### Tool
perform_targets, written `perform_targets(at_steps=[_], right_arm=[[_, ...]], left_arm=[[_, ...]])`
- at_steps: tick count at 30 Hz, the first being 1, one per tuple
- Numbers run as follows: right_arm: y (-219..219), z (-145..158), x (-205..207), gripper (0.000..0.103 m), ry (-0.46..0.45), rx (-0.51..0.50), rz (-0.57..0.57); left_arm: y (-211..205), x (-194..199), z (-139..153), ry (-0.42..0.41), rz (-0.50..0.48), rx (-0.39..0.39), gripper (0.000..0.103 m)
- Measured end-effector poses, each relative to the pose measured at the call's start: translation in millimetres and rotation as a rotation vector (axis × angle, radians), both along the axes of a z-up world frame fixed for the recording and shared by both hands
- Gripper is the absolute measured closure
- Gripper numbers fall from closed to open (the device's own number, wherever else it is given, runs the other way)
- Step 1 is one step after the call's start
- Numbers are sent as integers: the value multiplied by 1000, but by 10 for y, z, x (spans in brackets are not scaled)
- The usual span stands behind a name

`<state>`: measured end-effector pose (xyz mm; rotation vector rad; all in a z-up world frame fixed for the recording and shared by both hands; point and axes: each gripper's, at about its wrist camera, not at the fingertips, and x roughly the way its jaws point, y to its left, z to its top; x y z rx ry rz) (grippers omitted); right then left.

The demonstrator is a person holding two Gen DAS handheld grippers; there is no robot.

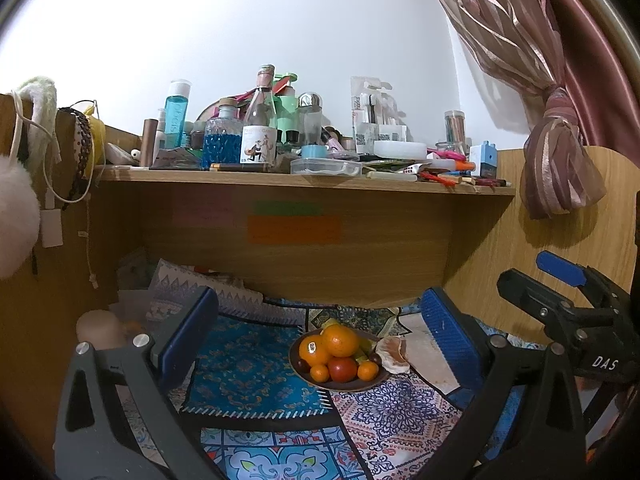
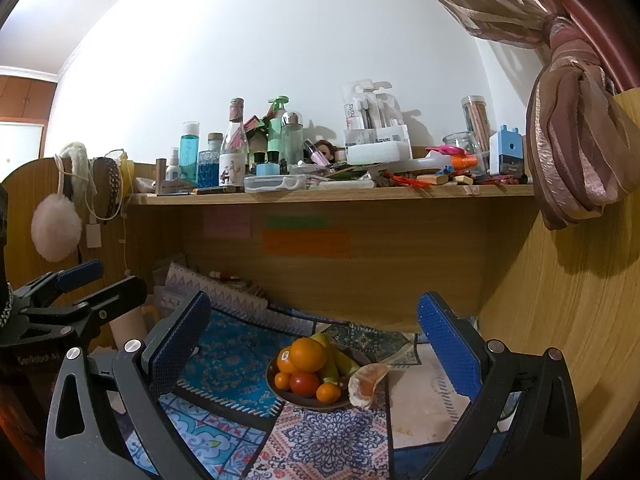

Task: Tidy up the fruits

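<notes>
Since the fruit already sits heaped in the bowl [image 1: 362, 385], it looks like most of the tidying is done. The bowl rests on the patterned cloth [image 1: 380, 412] on the desk, under the shelf [image 1: 304, 184] full of bottles. In it there are two big oranges [image 1: 340, 340], some small ones [image 1: 320, 373], a red fruit [image 1: 343, 369] at the front and some yellow-green fruit [image 2: 336, 362] at the back; I cannot tell just what kind those are. Touching the bowl on its right side lies a piece of orange peel [image 1: 394, 354], open like a little cup. I think that peel is the one thing left to deal with, though it may just be rubbish. No other fruit shows on the cloth. The left gripper [image 1: 320, 340] is spread wide with nothing between its blue pads [image 1: 450, 340]. The right gripper [image 2: 316, 344] is spread wide too, and it holds nothing. Both hang back from the bowl, well apart from it, pointing at it side by side. So the job seems close to its end, or the grippers are just waiting there.
</notes>
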<state>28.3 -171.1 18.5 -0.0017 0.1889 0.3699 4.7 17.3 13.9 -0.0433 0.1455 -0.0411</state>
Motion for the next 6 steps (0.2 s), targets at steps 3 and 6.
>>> perform_targets(at_steps=[3,6], right_arm=[[8,-5,27,0,6,1,0],[6,-26,63,0,12,2,0]], left_arm=[[0,12,-12,4,-5,3,0],[3,43,-29,11,-6,5,0]])
